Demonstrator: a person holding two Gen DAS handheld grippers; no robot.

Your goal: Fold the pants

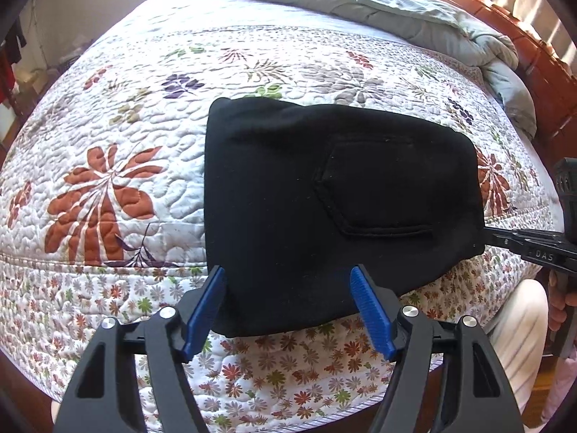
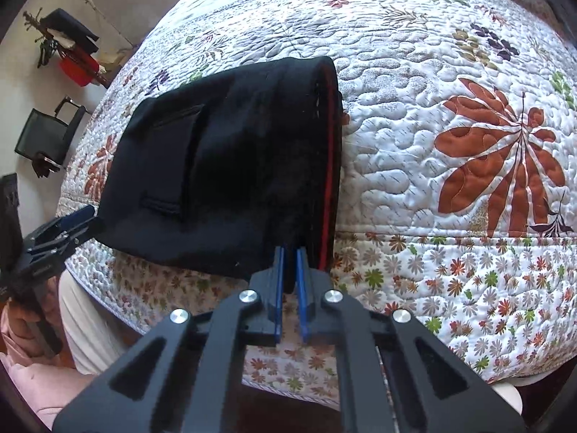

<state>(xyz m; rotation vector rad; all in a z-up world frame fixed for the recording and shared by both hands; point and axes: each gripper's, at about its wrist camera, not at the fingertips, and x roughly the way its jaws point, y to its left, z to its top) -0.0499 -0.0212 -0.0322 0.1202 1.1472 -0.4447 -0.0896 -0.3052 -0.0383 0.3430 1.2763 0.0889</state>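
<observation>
While the left gripper [image 1: 288,306] gapes over folded black pants [image 1: 324,209], the right gripper [image 2: 291,252] pinches their edge; only its view shows red trim [image 2: 326,166] at twelve o'clock.

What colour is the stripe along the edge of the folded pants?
Red, on the black pants; clearest in the right wrist view.

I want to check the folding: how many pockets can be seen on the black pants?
1. One patch pocket lies on the top face of the folded black pants, toward the waistband end. Other pockets may be hidden underneath.
</observation>
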